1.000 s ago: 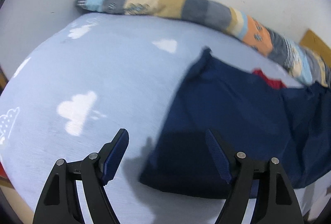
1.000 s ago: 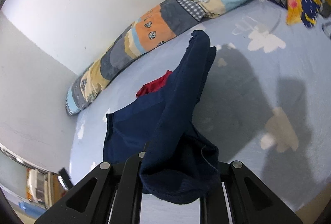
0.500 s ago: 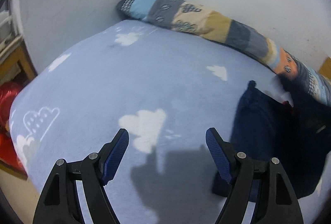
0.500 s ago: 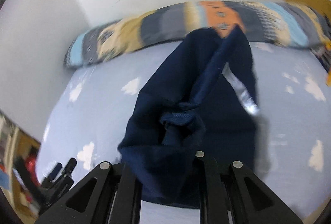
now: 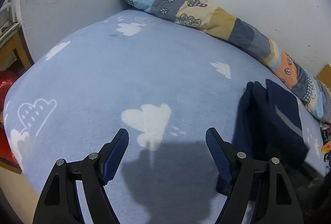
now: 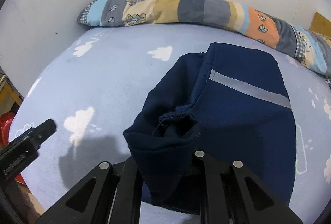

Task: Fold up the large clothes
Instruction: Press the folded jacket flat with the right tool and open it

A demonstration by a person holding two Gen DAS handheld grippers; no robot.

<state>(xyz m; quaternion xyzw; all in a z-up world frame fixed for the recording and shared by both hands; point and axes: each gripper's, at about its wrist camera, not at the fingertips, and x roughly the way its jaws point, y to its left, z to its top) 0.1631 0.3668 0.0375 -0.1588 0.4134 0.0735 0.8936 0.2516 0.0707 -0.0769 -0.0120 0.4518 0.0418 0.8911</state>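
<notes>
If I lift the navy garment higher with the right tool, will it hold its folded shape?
Probably not. The navy garment bunches and droops limply over the right tool, so it looks floppy. Its thick hem suggests some weight, so unheld layers would likely sag toward the cloud-print sheet.

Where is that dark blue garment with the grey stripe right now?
The navy garment lies on the cloud-print bed sheet, just in front of the patchwork bolster, its near edge bunched in the shut right gripper.

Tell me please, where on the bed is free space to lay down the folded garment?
Free: the wide blue sheet left of the navy garment, bordered by the patchwork bolster behind and the open left gripper in front. Crowded: the right side, where the garment lies, clamped by the right gripper.
</notes>
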